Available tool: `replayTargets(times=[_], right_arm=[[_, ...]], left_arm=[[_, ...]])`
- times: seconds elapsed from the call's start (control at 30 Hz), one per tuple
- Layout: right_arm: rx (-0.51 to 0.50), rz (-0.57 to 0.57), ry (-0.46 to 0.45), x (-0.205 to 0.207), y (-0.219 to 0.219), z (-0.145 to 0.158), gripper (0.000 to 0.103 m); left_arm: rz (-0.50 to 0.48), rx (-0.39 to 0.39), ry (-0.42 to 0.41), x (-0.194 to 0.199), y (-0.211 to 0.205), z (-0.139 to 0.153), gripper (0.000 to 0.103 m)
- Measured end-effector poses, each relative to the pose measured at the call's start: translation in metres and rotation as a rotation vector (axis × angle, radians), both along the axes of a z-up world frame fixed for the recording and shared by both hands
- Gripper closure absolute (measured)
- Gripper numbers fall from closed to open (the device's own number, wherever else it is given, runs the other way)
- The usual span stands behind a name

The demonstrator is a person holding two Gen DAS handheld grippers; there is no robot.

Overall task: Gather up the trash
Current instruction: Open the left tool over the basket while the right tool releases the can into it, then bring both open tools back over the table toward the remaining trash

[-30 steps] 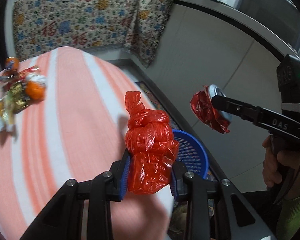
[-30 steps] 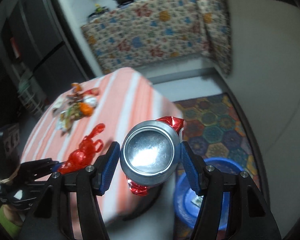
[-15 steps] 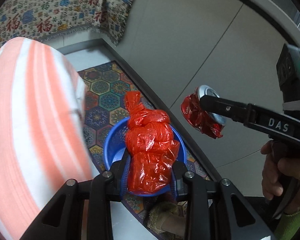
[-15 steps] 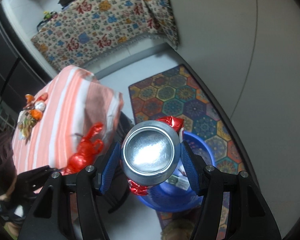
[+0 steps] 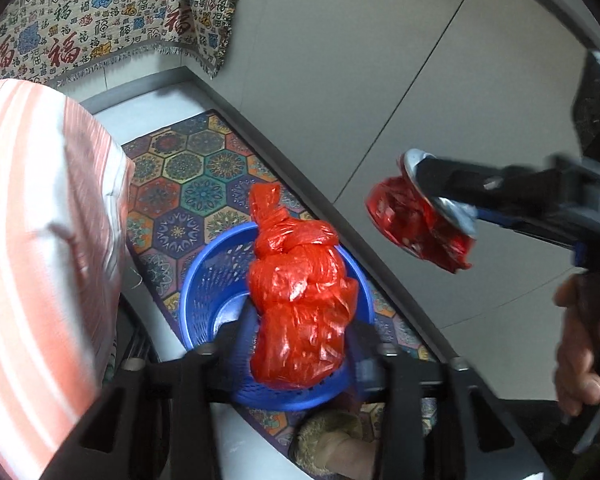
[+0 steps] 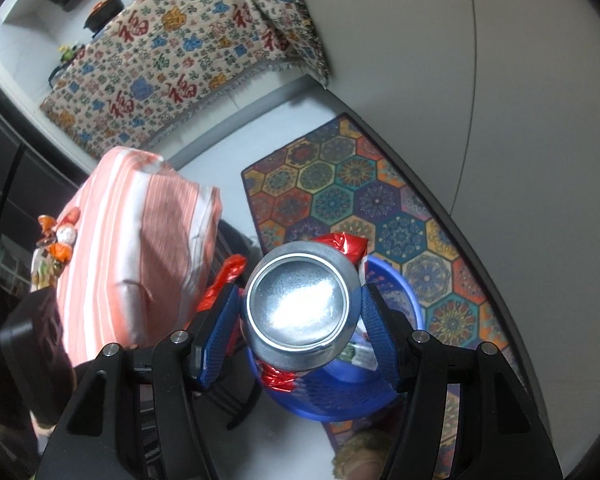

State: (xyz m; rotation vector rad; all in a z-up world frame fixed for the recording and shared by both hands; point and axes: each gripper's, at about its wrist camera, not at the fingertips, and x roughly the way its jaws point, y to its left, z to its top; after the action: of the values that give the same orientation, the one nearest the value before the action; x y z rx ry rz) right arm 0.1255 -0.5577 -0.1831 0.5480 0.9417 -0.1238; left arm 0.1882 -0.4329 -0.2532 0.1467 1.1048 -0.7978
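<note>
**Drop the Bag in the Basket, Then the Can**

Red bag [image 5: 300,304] first: knotted at the top, hanging right over the blue basket [image 5: 204,280] on the floor, not in it yet. Sitting between the two pads of the left gripper [image 5: 302,326], with the jaws partly apart and just now opening wider. Touching both pads, soft and puffy, so hard to tell whether pinched or already let go.

Keep opening, slowly and all the way, to let the bag slip straight down. Hold the gripper steady above the middle of the basket, away from the rim. No shaking, no swinging sideways. Probably clingy plastic, so wait for a clean fall before pulling away.

Next, the squashed can [image 6: 296,312]: silver end toward the camera, crumpled red side behind. Pinched between the blue pads of the right gripper [image 6: 299,304], jaws wide because of the fat can. Seen from the left camera, off to one side of the basket and higher up.

Bring the can over the middle before letting go, and only after the bag, to avoid a bump between the two grippers. Likely to bounce, being hard and light, so go low first.

Around all this: a patterned rug [image 5: 188,184] under the basket and a striped table cover [image 5: 32,240] just beside it. More scraps [image 6: 56,248] on the far end of the table top, well apart from the basket. Mind the cloth edge when going back for those.
</note>
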Motion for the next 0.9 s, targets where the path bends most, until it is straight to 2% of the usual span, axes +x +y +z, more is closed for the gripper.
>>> replayTargets(times=[0.07,0.23,0.37,0.5,0.6,0.7,0.83,0.9], right_arm=[[0.011,-0.014,-0.009,-0.001,-0.003,0.000,0.028],[-0.009,-0.048,-0.027,-0.005,-0.008,0.008,0.027],[-0.045,-0.062,-0.041,-0.004,-0.007,0.015,0.023],[-0.103,-0.055,-0.053,0.001,0.004,0.021,0.021],[-0.167,-0.029,-0.074,0.006,0.021,0.029,0.020],[-0.221,0.024,-0.105,0.013,0.047,0.034,0.019],[-0.271,0.147,-0.152,0.025,0.104,0.038,0.019],[-0.285,0.226,-0.180,0.031,0.140,0.039,0.018]], left_arm=[[0.020,0.016,0.003,0.005,-0.005,-0.006,0.046],[0.063,-0.022,0.025,0.010,0.006,-0.003,0.045],[0.071,-0.058,0.006,0.003,0.024,0.015,0.045],[0.083,-0.058,-0.073,-0.011,0.052,0.045,0.045],[0.101,-0.073,-0.134,-0.023,0.082,0.066,0.045],[0.158,-0.049,-0.179,-0.031,0.120,0.075,0.044],[0.286,0.032,-0.181,-0.029,0.188,0.060,0.044],[0.335,0.035,-0.190,-0.030,0.219,0.057,0.044]])
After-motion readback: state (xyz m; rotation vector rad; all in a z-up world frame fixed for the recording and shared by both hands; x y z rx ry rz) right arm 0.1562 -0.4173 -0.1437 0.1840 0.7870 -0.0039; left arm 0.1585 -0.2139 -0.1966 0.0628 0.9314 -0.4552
